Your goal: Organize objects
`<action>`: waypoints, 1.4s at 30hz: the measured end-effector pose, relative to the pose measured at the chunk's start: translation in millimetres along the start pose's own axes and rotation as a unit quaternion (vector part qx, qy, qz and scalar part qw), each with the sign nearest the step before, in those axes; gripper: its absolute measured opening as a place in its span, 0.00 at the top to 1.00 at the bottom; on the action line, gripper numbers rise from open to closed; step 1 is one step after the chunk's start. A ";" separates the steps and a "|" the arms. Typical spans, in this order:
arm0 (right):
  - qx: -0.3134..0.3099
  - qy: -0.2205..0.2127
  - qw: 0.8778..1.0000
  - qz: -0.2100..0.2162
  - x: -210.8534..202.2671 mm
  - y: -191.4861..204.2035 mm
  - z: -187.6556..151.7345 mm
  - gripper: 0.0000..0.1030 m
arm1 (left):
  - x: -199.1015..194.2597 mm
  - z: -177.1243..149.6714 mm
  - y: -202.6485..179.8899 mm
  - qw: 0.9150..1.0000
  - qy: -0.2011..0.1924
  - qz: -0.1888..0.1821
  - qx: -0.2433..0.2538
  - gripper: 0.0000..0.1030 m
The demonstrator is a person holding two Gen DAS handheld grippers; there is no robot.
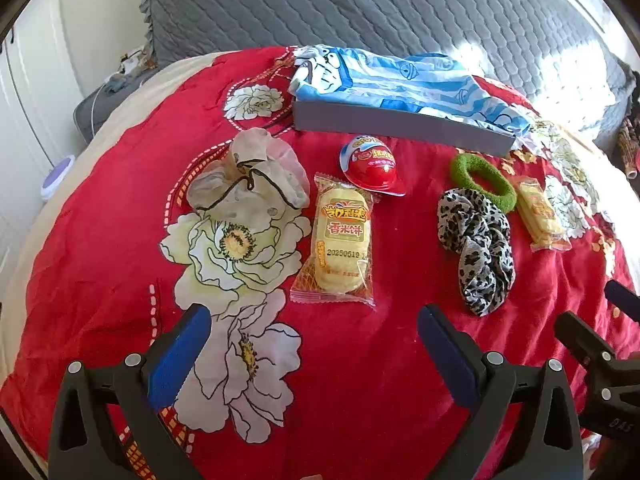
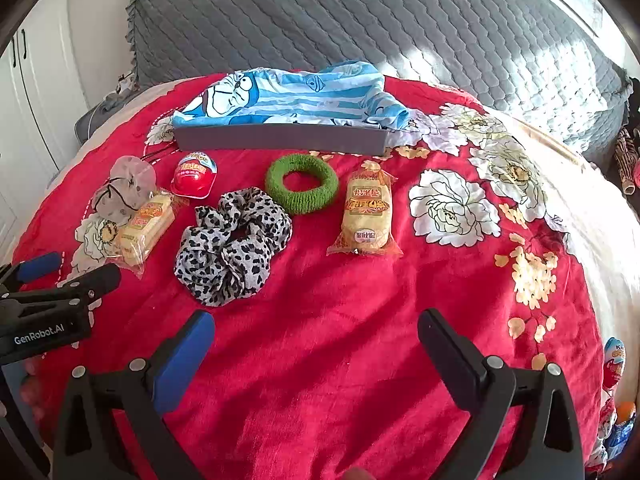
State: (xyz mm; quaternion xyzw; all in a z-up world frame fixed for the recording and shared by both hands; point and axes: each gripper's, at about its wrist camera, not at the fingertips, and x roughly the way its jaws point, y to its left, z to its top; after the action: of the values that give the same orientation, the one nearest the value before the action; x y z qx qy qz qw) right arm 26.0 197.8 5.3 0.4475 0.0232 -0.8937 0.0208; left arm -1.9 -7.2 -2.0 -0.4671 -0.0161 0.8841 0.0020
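On the red floral bedspread lie a pale sheer scrunchie [image 1: 248, 178] [image 2: 122, 188], a rice-cracker packet [image 1: 340, 240] [image 2: 146, 230], a red surprise egg [image 1: 370, 164] [image 2: 194, 176], a green scrunchie [image 1: 482, 176] [image 2: 302, 184], a leopard scrunchie [image 1: 476, 244] [image 2: 232, 244] and a second snack packet [image 1: 540, 214] [image 2: 366, 216]. A grey box [image 1: 400, 124] [image 2: 280, 138] behind them holds a blue cartoon cloth [image 1: 400, 84] [image 2: 296, 94]. My left gripper [image 1: 314, 356] is open and empty, just short of the cracker packet. My right gripper [image 2: 316, 360] is open and empty, below the leopard scrunchie.
A grey quilted cover [image 2: 360, 20] lies behind the red bedspread [image 2: 340, 320]. White cupboards [image 2: 32, 92] stand at the left. More egg toys [image 2: 614, 364] lie at the bedspread's right edge. The left gripper shows at the left of the right wrist view [image 2: 60, 276].
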 end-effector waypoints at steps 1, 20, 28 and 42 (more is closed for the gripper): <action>0.000 0.000 1.000 0.000 -0.6 -0.1 0.2 0.01 | -0.1 0.1 0.2 1.000 0.000 0.002 0.000 0.00; -0.006 -0.007 1.000 0.007 -3.7 3.7 1.2 0.01 | 5.2 -4.2 2.2 1.000 0.005 0.008 0.000 0.00; -0.014 -0.011 1.000 0.011 -5.2 7.1 1.0 0.01 | 5.5 -4.3 3.0 1.000 0.005 0.010 -0.001 0.00; -0.018 -0.008 1.000 0.018 -7.1 9.9 0.2 0.01 | 6.6 -8.2 3.3 1.000 0.016 0.010 -0.001 0.00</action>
State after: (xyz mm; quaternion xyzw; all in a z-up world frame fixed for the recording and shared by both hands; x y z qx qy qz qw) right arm 30.7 188.0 10.9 0.4400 0.0311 -0.8963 0.0453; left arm 1.3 -10.2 -12.2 -0.4813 -0.0123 0.8764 -0.0069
